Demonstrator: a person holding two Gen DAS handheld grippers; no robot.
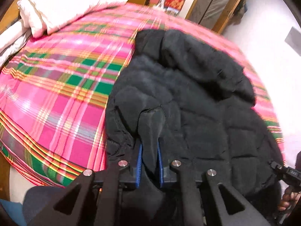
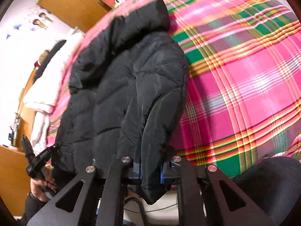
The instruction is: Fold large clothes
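Note:
A black quilted puffer jacket (image 1: 188, 98) lies on a bed with a pink, green and yellow plaid cover (image 1: 56, 86), its hood toward the far side. My left gripper (image 1: 149, 131) is shut on a fold of the jacket's near left hem. In the right wrist view the same jacket (image 2: 116, 79) stretches away over the plaid cover (image 2: 244, 75), and my right gripper (image 2: 150, 145) is shut on the jacket's near right hem. Each gripper's fingertips are buried in the black fabric. The other gripper shows at the edge of each view (image 1: 287, 173) (image 2: 33, 160).
White bedding (image 1: 56, 5) is piled at the far left of the bed. Wooden furniture and a door frame (image 1: 216, 5) stand behind the bed, with red boxes (image 1: 173, 1) beside them. The bed's near edge runs just in front of the grippers.

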